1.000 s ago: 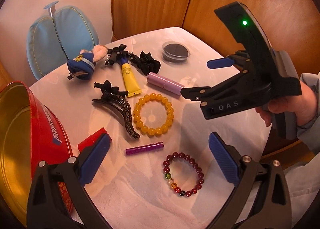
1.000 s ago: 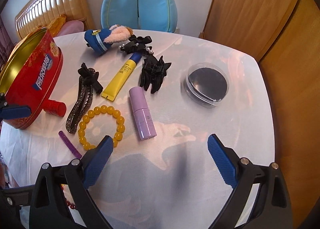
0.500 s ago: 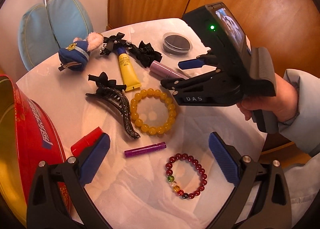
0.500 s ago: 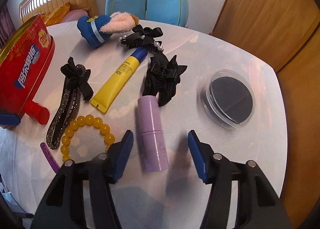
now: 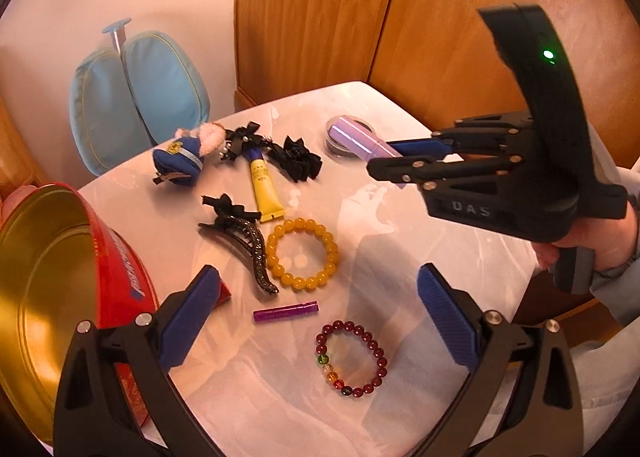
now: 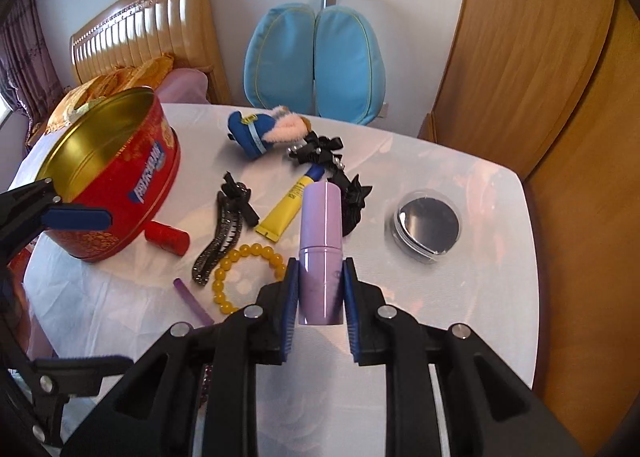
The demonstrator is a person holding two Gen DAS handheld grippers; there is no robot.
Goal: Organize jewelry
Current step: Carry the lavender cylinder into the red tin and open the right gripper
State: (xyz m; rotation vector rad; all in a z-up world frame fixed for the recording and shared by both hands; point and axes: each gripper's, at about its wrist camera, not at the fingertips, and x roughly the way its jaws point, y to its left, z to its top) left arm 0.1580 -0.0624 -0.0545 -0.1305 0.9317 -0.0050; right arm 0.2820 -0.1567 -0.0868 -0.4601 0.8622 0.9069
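My right gripper is shut on a lilac tube and holds it above the white table; it also shows in the left wrist view. My left gripper is open and empty over the near table, with a purple stick and a dark red bead bracelet between its fingers. A yellow bead bracelet, a black hair claw and a yellow tube lie in the middle. The open red tin with a gold inside stands at the left.
A blue plush charm, black bow clips, a round clear-lidded black compact and a small red cylinder also lie on the table. A blue chair back and wooden wardrobe doors stand behind.
My right gripper closed on the lilac tube and lifted it off the table. My left gripper pulled back slightly and stayed open.
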